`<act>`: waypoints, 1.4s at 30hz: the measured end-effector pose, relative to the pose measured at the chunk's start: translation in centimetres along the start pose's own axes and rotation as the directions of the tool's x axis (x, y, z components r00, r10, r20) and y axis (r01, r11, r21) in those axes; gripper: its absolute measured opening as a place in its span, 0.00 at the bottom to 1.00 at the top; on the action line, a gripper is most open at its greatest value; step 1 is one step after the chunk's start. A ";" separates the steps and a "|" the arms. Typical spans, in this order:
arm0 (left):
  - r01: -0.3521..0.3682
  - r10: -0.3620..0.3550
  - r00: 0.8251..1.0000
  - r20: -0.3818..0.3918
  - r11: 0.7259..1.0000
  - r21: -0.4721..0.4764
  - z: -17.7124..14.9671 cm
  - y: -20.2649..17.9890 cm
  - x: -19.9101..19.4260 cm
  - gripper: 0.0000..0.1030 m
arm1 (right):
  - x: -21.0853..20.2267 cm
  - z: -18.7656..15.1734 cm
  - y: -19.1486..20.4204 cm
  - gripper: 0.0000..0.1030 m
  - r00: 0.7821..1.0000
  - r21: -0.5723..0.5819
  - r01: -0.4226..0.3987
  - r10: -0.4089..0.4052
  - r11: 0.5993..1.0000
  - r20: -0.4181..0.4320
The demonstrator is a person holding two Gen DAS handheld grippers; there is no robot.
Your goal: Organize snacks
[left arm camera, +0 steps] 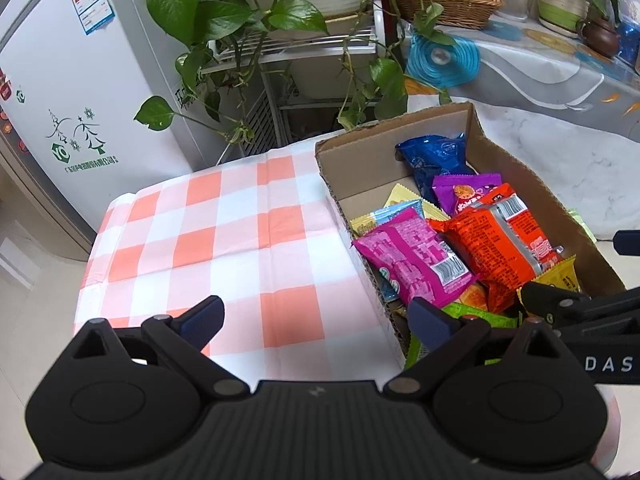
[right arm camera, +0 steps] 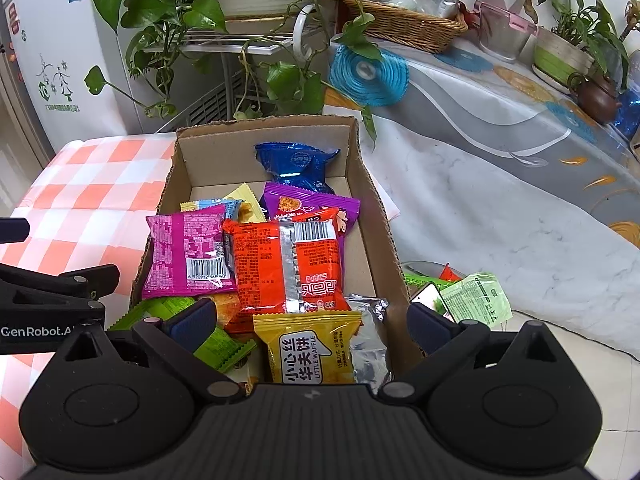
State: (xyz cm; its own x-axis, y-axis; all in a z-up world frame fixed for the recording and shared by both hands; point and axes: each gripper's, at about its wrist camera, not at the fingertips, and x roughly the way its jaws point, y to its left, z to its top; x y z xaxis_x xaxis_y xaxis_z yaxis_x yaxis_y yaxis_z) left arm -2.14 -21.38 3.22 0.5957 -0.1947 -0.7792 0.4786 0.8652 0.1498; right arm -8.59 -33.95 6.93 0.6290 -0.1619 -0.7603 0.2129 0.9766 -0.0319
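A cardboard box (left arm camera: 404,128) (right arm camera: 370,184) sits at the right edge of a table with an orange-and-white checked cloth (left arm camera: 224,248) (right arm camera: 80,184). It holds several snack packets: blue (right arm camera: 298,166), purple (right arm camera: 316,204), magenta (left arm camera: 412,258) (right arm camera: 186,250), orange (left arm camera: 500,244) (right arm camera: 288,266), yellow waffle (right arm camera: 308,348), green (right arm camera: 216,344). My left gripper (left arm camera: 316,320) is open and empty over the cloth beside the box's left wall. My right gripper (right arm camera: 310,322) is open and empty above the box's near end, over the yellow packet.
A white fridge (left arm camera: 72,92) stands at the left. Trailing plants on a white rack (left arm camera: 280,44) stand behind the table. A covered counter (right arm camera: 500,128) at the right carries a wicker basket (right arm camera: 404,22), pots and a teapot. Green packets (right arm camera: 476,298) lie on the floor right of the box.
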 end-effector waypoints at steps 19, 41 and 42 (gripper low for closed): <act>-0.007 0.007 1.000 0.004 1.000 -0.028 -2.7 4.0 -0.9 0.94 | -0.3 -0.4 4.1 1.00 0.998 -0.108 -0.053 0.055 0.993 0.017; -0.070 0.069 0.998 -0.013 0.986 -0.150 -11.3 13.8 -4.3 0.96 | -3.0 -4.2 15.0 1.00 0.980 -0.348 -0.129 0.173 0.929 0.098; -0.069 0.067 0.998 -0.015 0.986 -0.155 -11.6 14.2 -4.4 0.96 | -3.0 -4.4 15.5 1.00 0.979 -0.361 -0.129 0.176 0.924 0.101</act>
State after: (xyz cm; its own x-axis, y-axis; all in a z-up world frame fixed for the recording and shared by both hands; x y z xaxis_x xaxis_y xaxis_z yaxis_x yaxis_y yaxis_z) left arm -5.46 -2.83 1.72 0.6168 -0.1290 -0.7765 0.3307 0.9377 0.1069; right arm -10.53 -17.72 5.88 0.7292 -0.0008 -0.6843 -0.1542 0.9741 -0.1655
